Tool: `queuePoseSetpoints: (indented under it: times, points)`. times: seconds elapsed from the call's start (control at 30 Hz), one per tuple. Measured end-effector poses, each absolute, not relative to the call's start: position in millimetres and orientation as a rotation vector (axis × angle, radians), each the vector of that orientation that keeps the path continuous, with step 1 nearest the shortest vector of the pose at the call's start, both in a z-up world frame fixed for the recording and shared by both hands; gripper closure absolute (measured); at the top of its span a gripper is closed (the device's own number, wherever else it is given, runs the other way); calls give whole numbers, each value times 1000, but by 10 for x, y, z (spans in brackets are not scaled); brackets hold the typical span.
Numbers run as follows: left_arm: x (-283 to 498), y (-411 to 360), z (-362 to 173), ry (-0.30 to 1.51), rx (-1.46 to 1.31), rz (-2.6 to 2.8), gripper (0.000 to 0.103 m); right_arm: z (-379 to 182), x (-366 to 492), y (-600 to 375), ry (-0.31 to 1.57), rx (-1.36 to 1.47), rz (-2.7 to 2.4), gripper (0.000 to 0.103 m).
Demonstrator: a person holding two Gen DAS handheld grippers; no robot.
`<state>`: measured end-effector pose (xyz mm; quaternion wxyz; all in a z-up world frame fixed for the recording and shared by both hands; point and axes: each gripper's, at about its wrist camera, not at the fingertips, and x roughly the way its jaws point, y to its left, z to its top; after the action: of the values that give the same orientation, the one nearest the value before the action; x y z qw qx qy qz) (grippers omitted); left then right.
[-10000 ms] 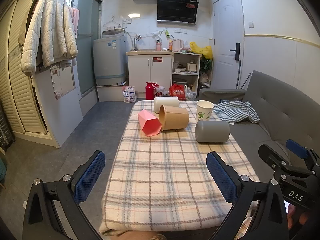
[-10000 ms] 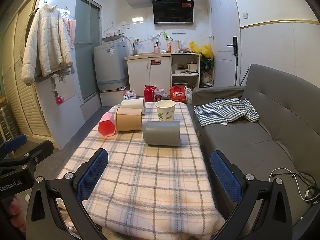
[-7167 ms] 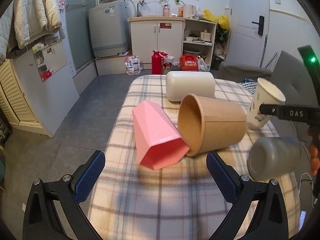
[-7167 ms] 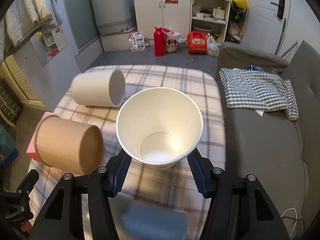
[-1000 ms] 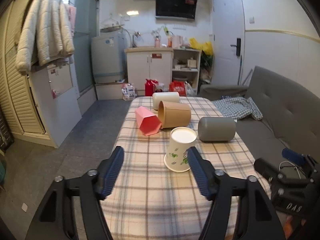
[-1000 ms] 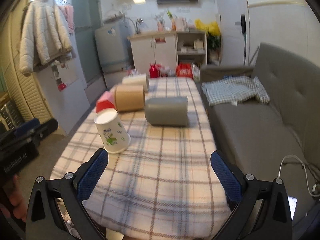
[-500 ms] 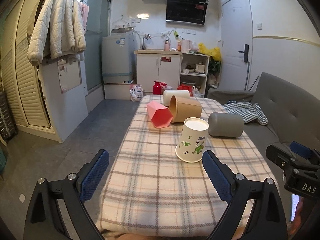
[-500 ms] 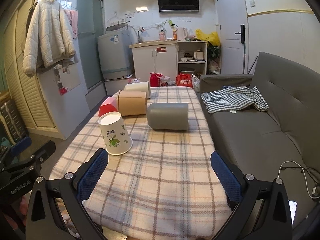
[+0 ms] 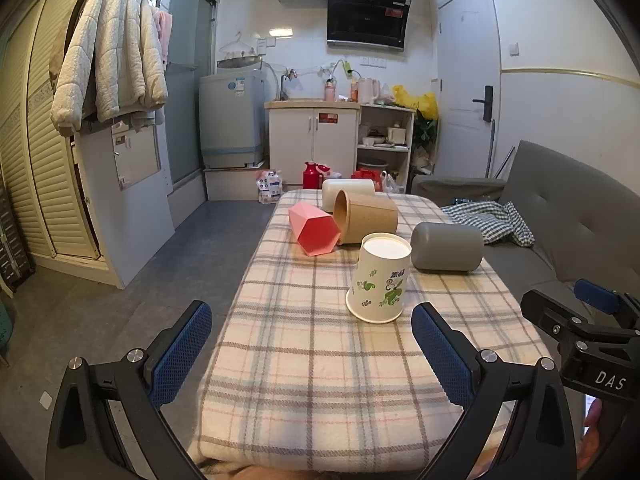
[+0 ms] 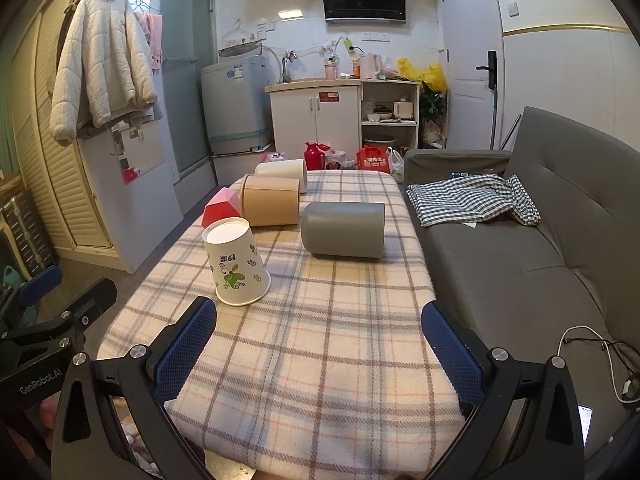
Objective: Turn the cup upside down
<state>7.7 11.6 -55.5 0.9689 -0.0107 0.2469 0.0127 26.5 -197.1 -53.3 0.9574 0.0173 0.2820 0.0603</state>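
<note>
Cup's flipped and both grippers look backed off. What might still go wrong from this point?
The paper cup stands rim-down on a soft plaid blanket, so a nudge to the blanket might tip it. The grey cup lies on its side close behind and may roll into it. Both open grippers, left and right, sit low over the blanket and might snag it.

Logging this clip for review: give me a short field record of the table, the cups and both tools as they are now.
surface: table with plaid cloth
paper cup: upside down, mouth on the cloth, free of both tools
lying on their sides: pink cup, brown cup, white cup, grey cup
left tool: open, empty, short of the paper cup
right tool: open, empty
task state: looks done
</note>
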Motion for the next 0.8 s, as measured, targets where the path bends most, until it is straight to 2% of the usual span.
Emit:
queuePoseSetpoints:
  times: [0.8]
  points:
    - [94,99,-581,518,-29,22,0,-527,248,-1993,572,39,119,0]
